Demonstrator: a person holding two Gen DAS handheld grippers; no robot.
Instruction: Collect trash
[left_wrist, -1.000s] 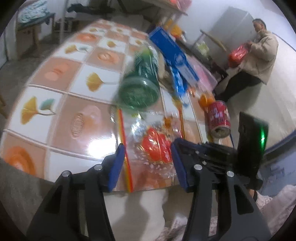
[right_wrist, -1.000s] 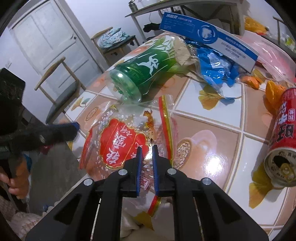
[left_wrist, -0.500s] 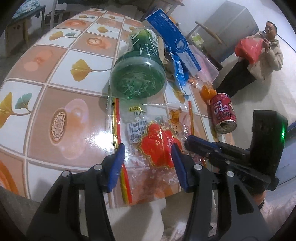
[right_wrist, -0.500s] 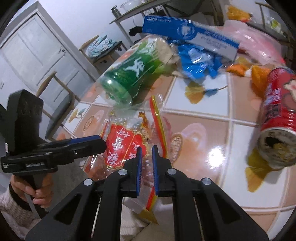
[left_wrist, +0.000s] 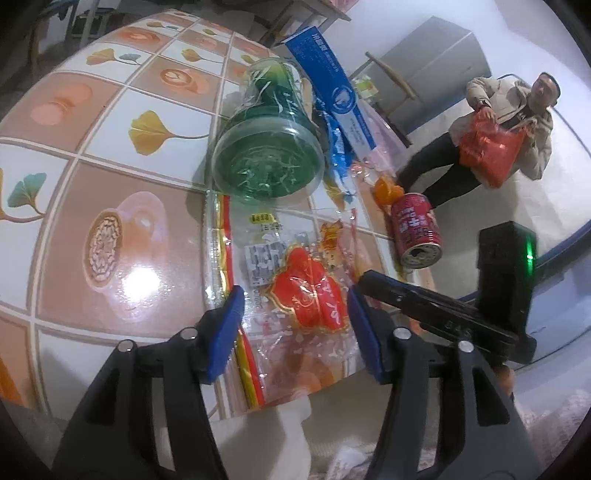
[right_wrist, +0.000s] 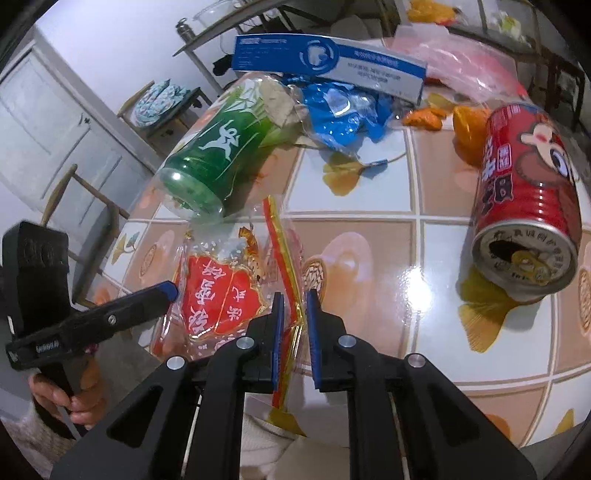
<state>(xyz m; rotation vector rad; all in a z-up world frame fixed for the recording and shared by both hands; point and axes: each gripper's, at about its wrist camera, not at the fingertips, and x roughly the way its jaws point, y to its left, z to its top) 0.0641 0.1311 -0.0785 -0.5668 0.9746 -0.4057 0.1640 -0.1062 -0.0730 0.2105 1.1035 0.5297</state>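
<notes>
A clear snack bag (left_wrist: 306, 295) with a red label lies at the near edge of the tiled table (left_wrist: 92, 147). My left gripper (left_wrist: 293, 328) straddles its near end; the jaws are opening and the blue pads stand clear of the bag on both sides. My right gripper (right_wrist: 295, 325) is shut on the snack bag (right_wrist: 221, 295) at its red and yellow edge strip, with the jaws easing slightly. The black finger of the right gripper (left_wrist: 373, 282) shows in the left wrist view. A green bottle (left_wrist: 266, 162) lies on its side just beyond the bag.
A red drink can (right_wrist: 524, 206) lies on its side to the right. Behind are a blue wrapper (right_wrist: 343, 110), a blue-and-white box (right_wrist: 325, 59), orange peel (right_wrist: 465, 122) and a pink bag (right_wrist: 461, 55). A person with a red bag (left_wrist: 491, 155) stands beyond the table.
My left gripper has sunk and tilted down toward the bag, and its jaws have widened. The right gripper has rolled while keeping hold of the bag's edge.
</notes>
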